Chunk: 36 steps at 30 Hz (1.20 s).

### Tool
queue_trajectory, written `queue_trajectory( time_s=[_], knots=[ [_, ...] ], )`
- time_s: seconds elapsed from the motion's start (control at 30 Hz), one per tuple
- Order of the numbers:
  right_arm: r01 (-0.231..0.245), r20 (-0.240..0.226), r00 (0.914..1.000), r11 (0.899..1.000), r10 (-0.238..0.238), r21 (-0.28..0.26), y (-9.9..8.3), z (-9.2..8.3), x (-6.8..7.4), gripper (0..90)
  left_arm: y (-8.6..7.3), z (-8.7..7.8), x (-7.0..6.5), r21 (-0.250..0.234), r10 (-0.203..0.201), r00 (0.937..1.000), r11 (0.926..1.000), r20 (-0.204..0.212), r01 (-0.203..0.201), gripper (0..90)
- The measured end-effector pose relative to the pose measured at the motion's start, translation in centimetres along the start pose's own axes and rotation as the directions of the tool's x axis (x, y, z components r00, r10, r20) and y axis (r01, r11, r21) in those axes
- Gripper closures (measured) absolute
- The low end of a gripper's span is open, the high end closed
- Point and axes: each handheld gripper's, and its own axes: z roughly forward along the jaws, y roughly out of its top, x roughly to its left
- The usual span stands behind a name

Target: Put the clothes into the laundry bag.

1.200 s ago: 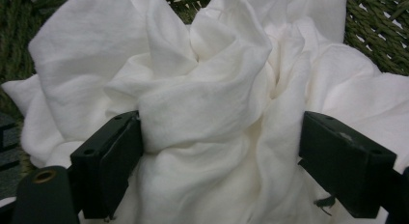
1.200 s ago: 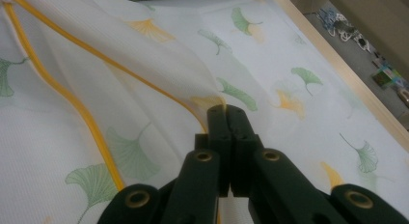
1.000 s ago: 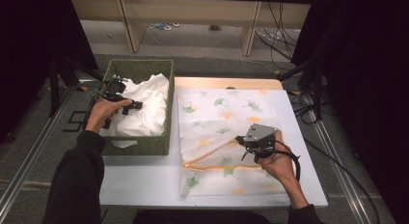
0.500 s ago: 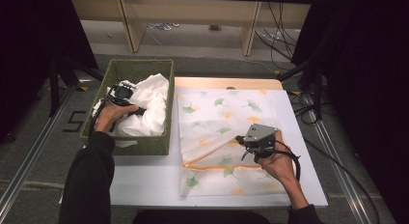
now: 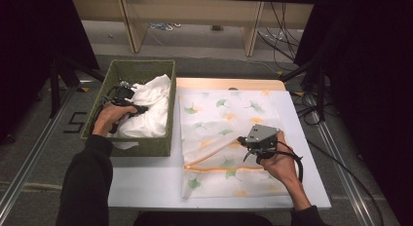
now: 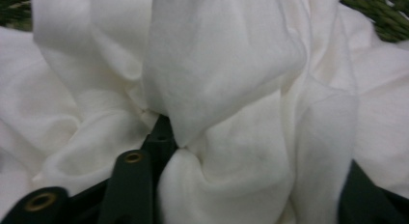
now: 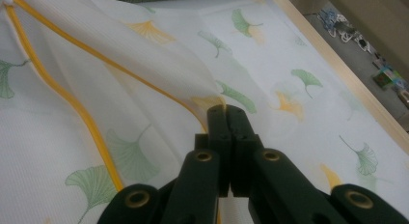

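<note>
1. White cloth lies bunched in the green woven basket, which sits at the left of the bench. Left hand-held gripper is down inside the basket; its jaws have just been closing, and a thick fold of the white cloth sits between them. Whether the pads already press on it cannot be told.
2. Sheer bag, printed with green and orange ginkgo leaves and edged with an orange zip line, lies flat on the bench just right of the basket.
3. Right hand-held gripper is clamped on the upper layer of the bag at the orange edge, jaws together, lifting that layer off the lower one so the mouth gapes toward the basket.
4. Writing: a figure "5" is marked on the floor, left of the basket. No brand or label readable on the bag or cloth.
5. Surroundings: cables trail on the floor at right; wooden frame legs stand beyond the bench. The basket's near wall stands between cloth and bag.
</note>
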Motion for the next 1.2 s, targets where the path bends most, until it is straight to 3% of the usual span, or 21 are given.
queue_trajectory(
  time_s=[0.07,0.13,0.17,0.2,0.27,0.3,0.33,0.37,0.4,0.47,0.5,0.53,0.6,0.73,0.77,0.83,0.97,1.03,1.07,1.1,1.2],
  knots=[
    [0.000,-0.001,1.0000,1.000,0.000,0.002,0.0,0.1,0.0,90.0,0.2,-0.3,0.3,0.013,-0.005,0.9980,0.9999,-0.064,0.006,33.5],
    [0.000,-0.002,1.0000,1.000,0.000,0.001,0.0,0.0,0.0,90.0,0.5,-0.6,0.3,0.053,0.011,0.9864,0.9986,-0.164,-0.002,19.8],
    [0.000,-0.002,1.0000,1.000,0.000,0.000,0.0,0.0,0.0,90.0,0.6,-0.7,0.3,0.070,0.002,0.9738,0.9974,-0.227,0.014,15.3],
    [-0.002,-0.003,1.0000,1.000,0.002,0.003,0.0,0.0,0.0,90.0,0.6,-0.7,0.3,0.074,0.007,0.9679,0.9972,-0.251,0.012,12.3],
    [-0.002,-0.005,1.0000,1.000,0.002,0.006,0.0,0.0,0.1,90.0,0.6,-0.7,0.4,0.073,-0.009,0.9472,0.9968,-0.321,0.034,5.6],
    [-0.006,-0.006,1.0000,1.000,0.006,0.005,0.0,0.0,0.1,90.0,0.5,-0.6,0.4,0.082,-0.031,0.9445,0.9948,-0.327,0.061,1.3],
    [-0.006,-0.006,1.0000,1.000,0.006,0.005,0.0,0.0,0.1,90.0,0.5,-0.6,0.4,0.082,-0.031,0.9445,0.9948,-0.327,0.061,0.0],
    [-0.004,-0.008,1.0000,1.000,0.004,0.006,0.0,0.0,0.1,90.0,0.2,-0.3,0.6,0.100,-0.059,0.9486,0.9906,-0.311,0.094,0.0],
    [-0.006,-0.008,0.9999,1.000,0.006,0.008,0.0,0.0,0.1,90.0,0.0,-0.1,0.7,0.108,-0.055,0.9532,0.9899,-0.297,0.091,0.0],
    [-0.004,-0.009,0.9999,1.000,0.004,0.005,0.0,0.0,0.1,90.0,-0.6,0.7,0.9,0.154,-0.053,0.9753,0.9843,-0.214,0.088,0.0],
    [-0.007,-0.011,0.9999,1.000,0.007,0.004,0.0,0.0,0.1,90.0,-1.0,1.1,1.0,0.172,-0.058,0.9833,0.9811,-0.173,0.088,0.0],
    [-0.004,-0.010,0.9999,1.000,0.004,0.002,0.0,0.1,0.1,90.0,-1.3,1.5,1.3,0.182,-0.069,0.9862,0.9785,-0.150,0.097,0.0],
    [-0.003,-0.010,0.9999,1.000,0.003,0.007,-0.1,0.1,0.1,90.0,-1.7,2.1,1.6,0.173,-0.090,0.9886,0.9787,-0.120,0.110,0.0],
    [-0.002,-0.009,1.0000,1.000,0.002,0.008,-0.1,0.2,0.1,90.0,-1.9,3.0,1.4,0.186,-0.081,0.9927,0.9778,-0.089,0.097,0.0],
    [-0.002,-0.017,0.9999,1.000,0.002,0.013,-0.1,0.2,0.2,90.0,-1.8,3.0,1.3,0.191,-0.071,0.9934,0.9777,-0.090,0.087,4.4],
    [0.000,-0.016,0.9999,1.000,0.000,0.010,0.0,0.2,0.2,90.0,-1.5,3.0,0.8,0.185,-0.046,0.9950,0.9809,-0.089,0.062,29.8],
    [-0.001,-0.011,0.9999,1.000,0.001,0.007,-0.1,0.3,0.0,90.0,-1.0,2.0,0.5,0.163,-0.076,0.9964,0.9833,-0.036,0.081,48.3],
    [0.018,-0.012,0.9998,1.000,-0.018,0.002,0.0,0.2,0.0,90.0,-0.8,1.4,0.7,0.140,-0.106,0.9943,0.9847,0.013,0.103,51.3],
    [-0.015,-0.010,0.9998,1.000,0.015,0.008,0.0,0.1,0.1,90.0,-0.6,0.9,0.6,0.121,-0.105,0.9939,0.9876,0.035,0.100,51.9],
    [0.004,-0.007,1.0000,1.000,-0.004,0.001,0.0,0.1,-0.1,90.0,-0.5,0.6,0.5,0.107,-0.098,0.9940,0.9900,0.050,0.092,51.9],
    [-0.006,-0.012,0.9999,1.000,0.006,0.003,-0.1,0.2,-0.1,90.0,0.1,-0.1,0.1,0.084,-0.070,0.9950,0.9944,0.072,0.064,50.5]
  ],
)
